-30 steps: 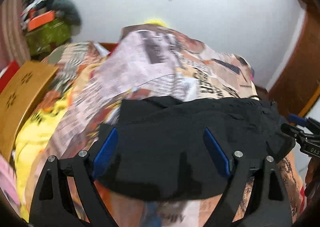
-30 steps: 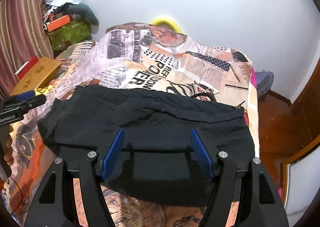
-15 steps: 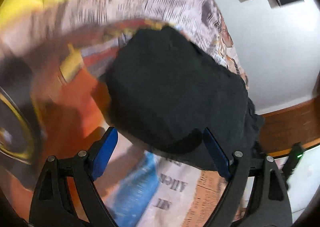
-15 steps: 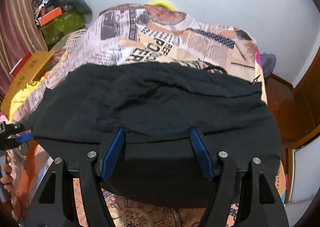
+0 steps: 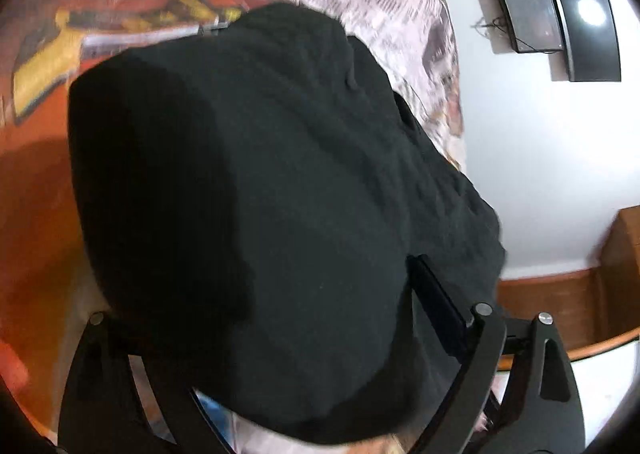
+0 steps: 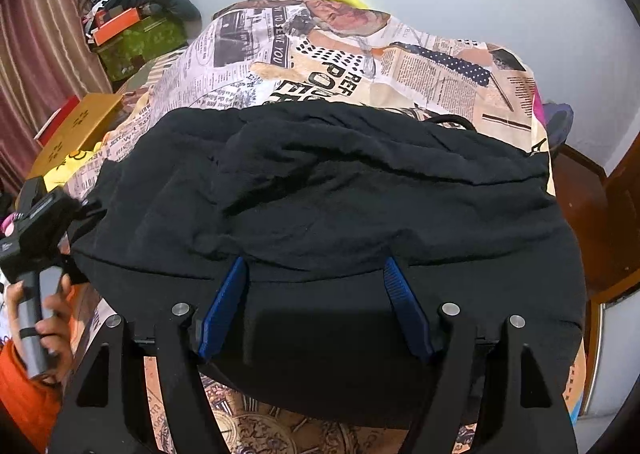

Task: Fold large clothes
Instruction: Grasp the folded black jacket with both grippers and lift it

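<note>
A large black garment (image 6: 340, 193) lies folded across a bed with a newspaper-print sheet (image 6: 320, 61). My right gripper (image 6: 316, 306) is open, its blue pads (image 6: 222, 310) low over the garment's near edge, holding nothing. My left gripper (image 5: 280, 334) is open at the garment's left end, tilted; the black cloth (image 5: 260, 173) bulges between its jaws and hides the pads. The left gripper also shows in the right wrist view (image 6: 36, 225), held in a hand beside the garment's left edge.
A yellow box (image 6: 76, 125) and a green box with clutter (image 6: 136, 37) stand at the bed's left by a curtain. A wall screen (image 5: 528, 11) hangs above. Wooden furniture (image 6: 600, 193) is at the right.
The left gripper swung down and in to the garment's left end, tilting its view. The right gripper moved forward and lower over the garment's near edge.
</note>
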`<action>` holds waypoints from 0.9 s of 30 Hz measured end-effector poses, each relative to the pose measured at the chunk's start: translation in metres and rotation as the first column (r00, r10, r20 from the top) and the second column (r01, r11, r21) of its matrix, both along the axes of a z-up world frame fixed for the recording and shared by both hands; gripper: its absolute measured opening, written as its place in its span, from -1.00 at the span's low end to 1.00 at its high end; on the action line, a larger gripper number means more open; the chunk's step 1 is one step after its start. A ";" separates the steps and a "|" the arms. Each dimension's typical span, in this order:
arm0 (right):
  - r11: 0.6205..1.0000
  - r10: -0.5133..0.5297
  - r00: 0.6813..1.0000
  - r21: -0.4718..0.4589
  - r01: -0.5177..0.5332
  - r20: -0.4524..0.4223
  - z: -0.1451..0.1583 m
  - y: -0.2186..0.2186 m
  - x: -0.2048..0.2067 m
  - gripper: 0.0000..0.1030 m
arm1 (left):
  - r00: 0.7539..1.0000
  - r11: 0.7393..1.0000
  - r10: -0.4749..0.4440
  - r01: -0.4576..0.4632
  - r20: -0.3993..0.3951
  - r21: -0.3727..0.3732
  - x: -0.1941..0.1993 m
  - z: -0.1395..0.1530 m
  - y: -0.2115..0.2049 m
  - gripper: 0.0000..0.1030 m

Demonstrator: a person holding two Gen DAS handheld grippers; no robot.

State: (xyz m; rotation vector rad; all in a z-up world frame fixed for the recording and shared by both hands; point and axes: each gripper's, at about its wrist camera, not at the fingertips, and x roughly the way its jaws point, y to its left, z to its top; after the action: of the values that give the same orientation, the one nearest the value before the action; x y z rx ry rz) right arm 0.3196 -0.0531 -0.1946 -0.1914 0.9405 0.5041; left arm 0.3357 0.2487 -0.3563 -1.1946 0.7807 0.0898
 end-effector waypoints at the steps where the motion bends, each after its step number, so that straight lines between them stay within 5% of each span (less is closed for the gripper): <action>1: 1.000 0.001 1.000 -0.004 -0.001 0.001 -0.001 0.001 0.000 0.33 | 1.000 0.999 0.018 -0.018 -0.010 0.041 0.002 0.003 -0.004 0.78; 3: 1.000 -0.002 1.000 -0.008 0.002 -0.003 -0.001 0.002 0.000 0.33 | 0.999 0.995 0.040 -0.037 -0.024 0.097 0.005 0.009 -0.010 0.64; 5: 1.000 -0.006 1.000 -0.006 0.006 -0.014 0.000 0.002 0.001 0.33 | 0.998 0.981 0.054 -0.047 -0.032 0.188 0.006 0.024 -0.014 0.01; 8: 1.000 -0.025 0.999 -0.009 0.025 -0.028 0.005 0.001 -0.001 0.32 | 0.999 0.939 0.031 -0.017 -0.036 0.344 0.011 0.056 -0.023 -0.46; 12: 1.000 -0.024 1.000 -0.020 0.024 0.007 0.022 0.004 -0.014 0.32 | 1.000 0.864 0.025 -0.029 0.016 0.503 0.000 0.108 -0.037 -0.58; 17: 0.999 0.039 0.997 -0.005 -0.039 0.071 0.043 0.022 -0.041 0.32 | 0.986 0.736 0.017 -0.125 0.167 0.665 -0.033 0.192 -0.058 -0.62; 22: 0.991 0.107 0.994 0.083 -0.106 -0.001 0.028 0.052 -0.056 0.33 | 0.966 0.552 -0.101 -0.143 0.237 0.821 -0.050 0.254 -0.102 -0.64; 27: 0.982 0.159 0.974 0.128 -0.139 -0.162 -0.006 0.072 -0.048 0.33 | 0.946 0.468 -0.267 -0.039 0.183 0.883 -0.042 0.262 -0.155 -0.64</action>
State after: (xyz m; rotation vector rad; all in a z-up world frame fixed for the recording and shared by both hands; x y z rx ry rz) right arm 0.2711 0.0192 -0.2006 -0.1153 1.0668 0.7209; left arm 0.2937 0.0940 -0.0945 -0.1168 0.4141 0.1712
